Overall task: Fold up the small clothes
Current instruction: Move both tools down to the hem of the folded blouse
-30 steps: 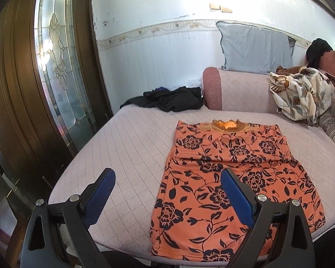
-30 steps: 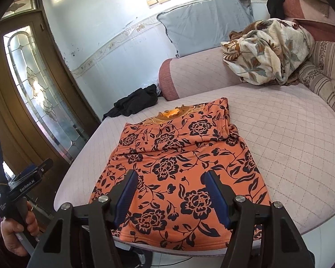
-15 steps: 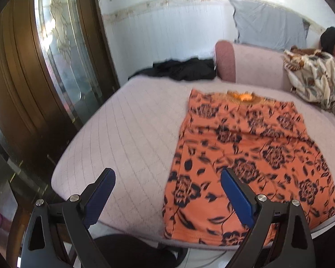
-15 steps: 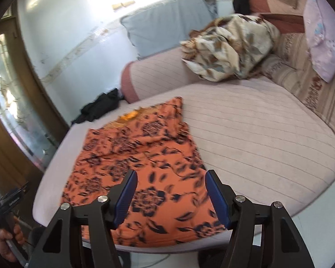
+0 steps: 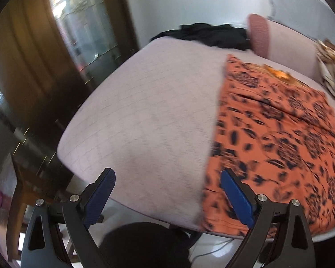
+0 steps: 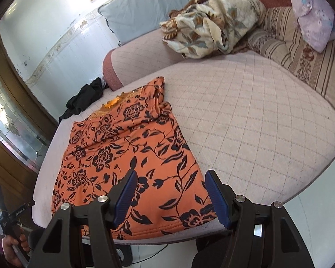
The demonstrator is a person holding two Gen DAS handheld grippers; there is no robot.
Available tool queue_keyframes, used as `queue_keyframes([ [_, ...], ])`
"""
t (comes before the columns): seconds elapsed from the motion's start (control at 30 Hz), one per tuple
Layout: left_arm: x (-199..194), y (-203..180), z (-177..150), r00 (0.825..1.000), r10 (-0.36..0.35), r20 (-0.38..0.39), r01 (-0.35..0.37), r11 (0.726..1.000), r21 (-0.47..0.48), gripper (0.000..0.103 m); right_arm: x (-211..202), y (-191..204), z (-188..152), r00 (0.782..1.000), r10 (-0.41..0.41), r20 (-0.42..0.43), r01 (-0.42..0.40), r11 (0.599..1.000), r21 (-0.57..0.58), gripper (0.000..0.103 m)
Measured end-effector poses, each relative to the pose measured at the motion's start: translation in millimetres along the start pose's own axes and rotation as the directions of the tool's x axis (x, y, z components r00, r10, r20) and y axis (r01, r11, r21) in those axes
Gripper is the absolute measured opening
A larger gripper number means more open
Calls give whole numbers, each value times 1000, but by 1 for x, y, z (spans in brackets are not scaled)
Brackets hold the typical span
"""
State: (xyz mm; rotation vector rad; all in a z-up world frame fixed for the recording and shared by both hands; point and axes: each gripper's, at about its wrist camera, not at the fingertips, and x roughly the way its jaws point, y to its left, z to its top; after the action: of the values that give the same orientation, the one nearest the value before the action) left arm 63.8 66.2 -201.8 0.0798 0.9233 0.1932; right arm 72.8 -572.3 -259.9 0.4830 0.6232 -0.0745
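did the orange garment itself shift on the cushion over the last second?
No. The orange floral garment keeps its neckline toward the black clothes and hem at the cushion front edge; only the cameras moved.

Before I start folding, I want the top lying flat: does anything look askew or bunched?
Mostly flat. The orange floral top bunches near its far right shoulder, where the fabric is creased and doubled over. Its hem overhangs the cushion edge.

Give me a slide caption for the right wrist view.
Open right claw poised over the near hem of an orange floral garment spread flat on a quilted sofa seat.
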Motion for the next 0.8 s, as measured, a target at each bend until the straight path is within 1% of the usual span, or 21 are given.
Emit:
queue_keyframes([
  [0.07, 4, 10, 0, 1000, 12, -5, -12, 999, -33, 95, 5, -1, -2, 1000, 7, -10, -7, 1000, 14, 67],
  [0.13, 9, 12, -4, 1000, -6, -27, 5, 999, -37, 95, 11, -1, -3, 1000, 7, -22, -7, 1000, 23, 67],
  [0.2, 16, 8, -12, 998, -30, -54, 29, 999, -21, 95, 16, -1, -4, 1000, 10, -29, -9, 1000, 26, 67],
  [0.33, 19, -5, -26, 994, -89, -71, 90, 996, 18, 94, 27, -2, -8, 999, 2, -39, -1, 1000, 27, 67],
  [0.37, 19, -8, -29, 991, -110, -73, 112, 993, 27, 88, 30, -3, -10, 999, -7, -43, 8, 1000, 24, 67],
  [0.4, 18, -10, -30, 990, -123, -72, 126, 991, 34, 80, 32, -4, -12, 999, -16, -47, 17, 1000, 21, 67],
  [0.43, 16, -13, -33, 988, -138, -70, 141, 989, 45, 76, 35, -5, -13, 998, -23, -53, 24, 999, 23, 67],
  [0.5, 16, -19, -37, 983, -168, -74, 173, 983, 64, 61, 36, -5, -12, 999, -10, -47, 12, 1000, 25, 67],
  [0.53, 17, -20, -39, 978, -190, -84, 195, 979, 64, 57, 35, -6, -12, 999, -4, -38, 5, 1000, 24, 67],
  [0.57, 19, -21, -40, 975, -203, -91, 209, 976, 60, 50, 35, -6, -12, 999, -2, -33, 3, 1000, 26, 67],
  [0.63, 21, -23, -42, 970, -220, -103, 226, 973, 50, 49, 36, -8, -12, 999, -2, -36, 4, 999, 35, 67],
  [0.67, 23, -25, -43, 971, -216, -106, 223, 974, 51, 49, 37, -9, -12, 999, -3, -39, 5, 999, 40, 67],
  [0.7, 24, -27, -44, 971, -214, -109, 221, 974, 54, 52, 36, -10, -12, 999, -3, -39, 5, 999, 43, 67],
  [0.73, 24, -28, -45, 969, -219, -113, 226, 973, 54, 56, 36, -11, -12, 999, -2, -38, 4, 999, 46, 67],
  [0.77, 25, -29, -46, 964, -235, -121, 242, 969, 48, 68, 35, -12, -12, 999, -2, -36, 4, 999, 49, 67],
  [0.8, 26, -29, -47, 961, -247, -121, 253, 967, 40, 77, 35, -12, -12, 999, -3, -36, 4, 999, 52, 67],
])
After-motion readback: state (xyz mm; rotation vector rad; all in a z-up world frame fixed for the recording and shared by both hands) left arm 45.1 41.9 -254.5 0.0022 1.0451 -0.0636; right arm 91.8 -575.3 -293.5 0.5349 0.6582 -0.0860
